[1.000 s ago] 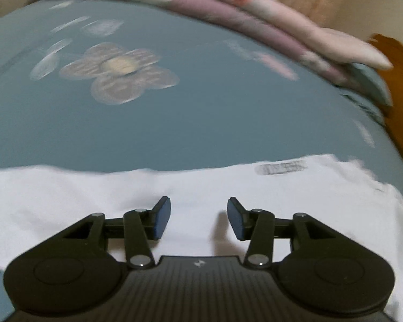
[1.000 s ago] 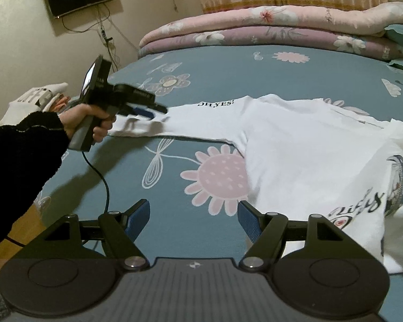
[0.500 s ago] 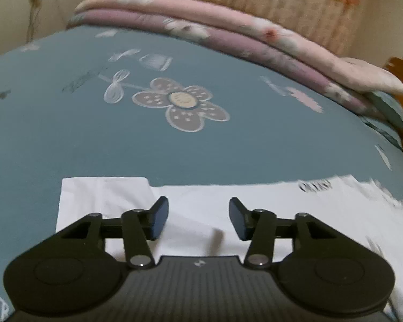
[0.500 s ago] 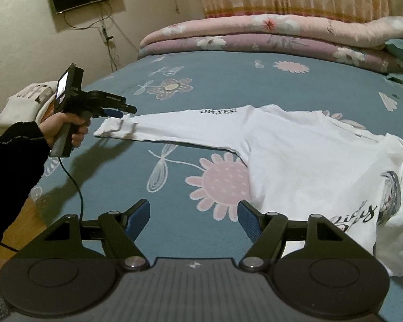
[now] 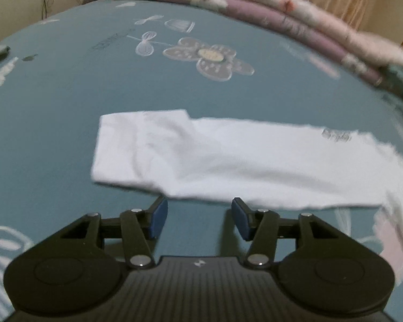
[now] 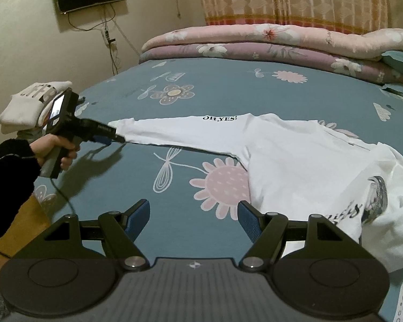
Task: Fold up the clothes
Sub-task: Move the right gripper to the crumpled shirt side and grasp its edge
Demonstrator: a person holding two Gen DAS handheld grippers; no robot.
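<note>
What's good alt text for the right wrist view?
A white long-sleeved shirt lies on a teal flowered bedspread, one sleeve stretched out toward the left gripper at its cuff. The right gripper hovers open and empty in the foreground.

black tongs (image 6: 193, 216) w/ blue pads (image 6: 139, 218), silver screws, ribbed base, black fuzzy sleeve (image 6: 5, 171), black cable (image 6: 64, 196)

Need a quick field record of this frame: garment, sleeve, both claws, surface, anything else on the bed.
garment: white long-sleeve shirt, lying on the bed, lower part bunched at right
sleeve: stretched out flat, "OH,YES!" print
left claw: open, nothing between the fingers, just short of the sleeve
right claw: open, empty, over the bedsheet
surface: blue floral bedsheet
also: folded quilts; folded white clothes
</note>
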